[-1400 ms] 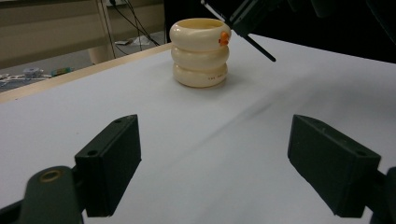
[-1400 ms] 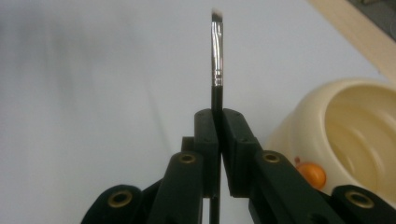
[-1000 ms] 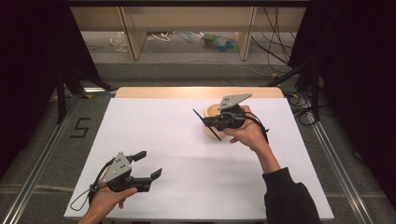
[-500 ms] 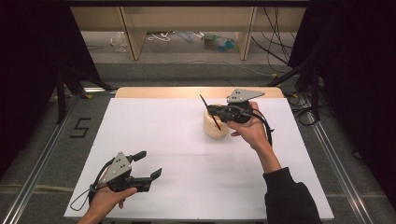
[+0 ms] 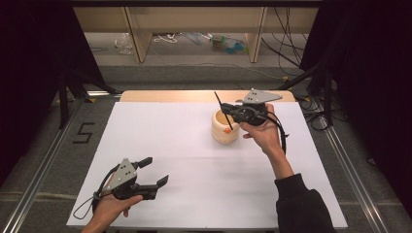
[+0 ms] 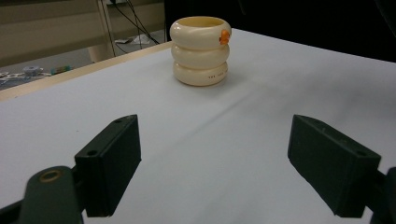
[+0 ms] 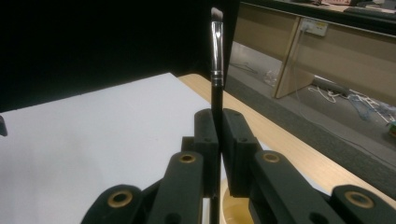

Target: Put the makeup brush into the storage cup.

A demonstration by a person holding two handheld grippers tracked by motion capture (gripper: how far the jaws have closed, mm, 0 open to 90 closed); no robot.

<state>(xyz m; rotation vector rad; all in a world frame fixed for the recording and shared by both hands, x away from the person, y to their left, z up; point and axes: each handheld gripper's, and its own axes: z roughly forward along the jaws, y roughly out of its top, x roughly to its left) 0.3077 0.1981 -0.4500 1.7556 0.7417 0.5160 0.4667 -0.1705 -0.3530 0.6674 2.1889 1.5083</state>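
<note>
- A slim black makeup brush (image 7: 216, 84) is clamped between the closed jaws of the right tongs (image 5: 233, 114), bristle end up and handle end down, directly above the cream ribbed holder (image 5: 225, 127).
- Judging from that alignment, the brush is being held upright so that its handle can pass through the holder's open mouth; whether it is being lowered in or lifted out cannot be told from this moment alone.
- The holder stands upright toward the far right of the white tabletop (image 5: 184, 160), with a small orange piece (image 5: 227, 129) at its rim.
- The left tongs (image 5: 154, 173) are held low near the front left edge, well apart from the holder, jaws spread wide and empty; they seem to be parked out of the way, since the holder looks stable enough to need no steadying.
- In the right gripper view, the silver ferrule and pale angled bristle tip are made plain, and part of the holder's rim is glimpsed below the jaws; from above the brush reads as a thin dark line.
- In the left gripper view, the holder (image 6: 200, 50) is shown from the side as three stacked rings with faint lettering on the lowest one, which cannot be read.
- The high view alone gives the layout of both hands across the tabletop.
</note>
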